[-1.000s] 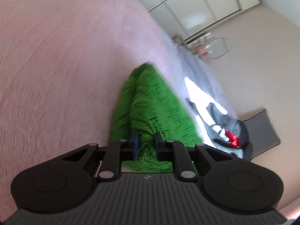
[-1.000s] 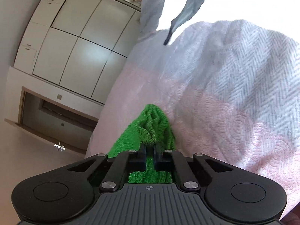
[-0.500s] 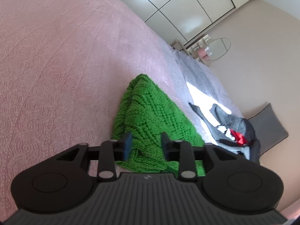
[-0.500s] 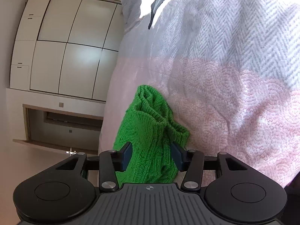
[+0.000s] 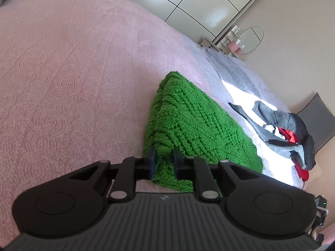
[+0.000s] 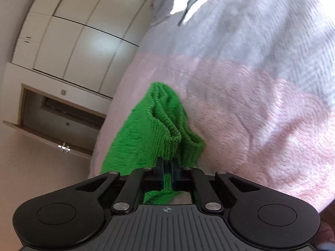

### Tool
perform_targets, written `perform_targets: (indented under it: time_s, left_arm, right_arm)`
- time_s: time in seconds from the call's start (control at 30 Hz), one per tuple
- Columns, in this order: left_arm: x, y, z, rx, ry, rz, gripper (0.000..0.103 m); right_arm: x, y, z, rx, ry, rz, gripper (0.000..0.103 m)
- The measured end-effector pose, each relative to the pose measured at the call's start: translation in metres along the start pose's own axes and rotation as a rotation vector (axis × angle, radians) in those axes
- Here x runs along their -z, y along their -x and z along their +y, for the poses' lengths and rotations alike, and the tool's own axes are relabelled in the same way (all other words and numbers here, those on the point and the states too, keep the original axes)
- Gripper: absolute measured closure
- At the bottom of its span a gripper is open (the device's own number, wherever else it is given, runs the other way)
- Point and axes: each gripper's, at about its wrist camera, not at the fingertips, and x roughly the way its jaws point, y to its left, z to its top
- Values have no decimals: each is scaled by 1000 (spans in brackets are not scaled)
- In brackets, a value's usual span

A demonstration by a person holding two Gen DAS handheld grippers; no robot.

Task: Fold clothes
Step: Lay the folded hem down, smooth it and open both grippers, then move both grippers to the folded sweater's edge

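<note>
One green sweater [image 5: 194,125] lies partly folded on the pink bed [image 5: 73,79], just ahead of both tools. Its near edge is being closed on by the left hand-held gripper [image 5: 163,163]; a ribbed hem is pinched tight in the right hand-held gripper [image 6: 167,173]. A regrasp is judged in hand; next, both edges would need carrying over together. One heap of clothes [image 5: 293,133] waits beyond.

Bright daylight; blown-out sun patch on bedspread [image 5: 247,96]; right view motion-blurred; fisheye bending at edges.
</note>
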Motion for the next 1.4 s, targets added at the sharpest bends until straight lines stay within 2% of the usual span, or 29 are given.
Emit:
perform_targets:
  time_s: [0.07, 0.13, 0.17, 0.27, 0.33, 0.43, 0.53, 0.57, 0.6, 0.67, 0.77, 0.8, 0.87, 1.13, 1.4]
  left_arm:
    - [-1, 4, -3, -13, 2, 6, 86]
    - [-5, 12, -7, -16, 8, -4, 87]
    - [-8, 17, -10, -16, 0, -17, 88]
    - [-15, 30, -23, 8, -34, -56, 88]
    - [-16, 31, -35, 9, -98, -66, 88]
    - [-8, 17, -53, -41, -213, -28, 88]
    - [6, 2, -65, -117, -315, 11, 88]
    - [10, -2, -69, -140, -345, 17, 88]
    - [14, -4, -73, -163, -373, 22, 88]
    - [17, -1, -82, -209, -414, 24, 88]
    - [22, 4, -100, -290, -464, 43, 84]
    - [25, 6, -104, -308, -466, 48, 80]
    - [31, 11, -110, -329, -468, 58, 75]
    - [60, 34, -125, -357, -501, 89, 70]
    - [80, 53, -130, -380, -525, 96, 67]
  right_arm:
    - [0, 3, 1, -9, -1, -2, 98]
    - [0, 12, 12, -6, 26, -24, 77]
    - [0, 17, 18, -2, 47, -46, 71]
    - [3, 29, 49, 56, 203, -135, 71]
    - [13, 30, 76, 80, 394, -170, 71]
    - [39, 9, 107, 140, 679, -139, 71]
    - [62, -29, 101, 303, 839, -54, 71]
    - [67, -40, 95, 355, 856, -27, 61]
    - [68, -41, 92, 368, 841, -22, 56]
    - [68, -36, 93, 375, 814, -24, 38]
    - [70, -19, 103, 375, 837, -36, 33]
    - [72, -13, 107, 374, 842, -34, 32]
    - [78, -2, 112, 373, 841, -11, 14]
    - [106, 9, 110, 436, 844, 66, 13]
    - [122, 29, 108, 488, 843, 78, 13]
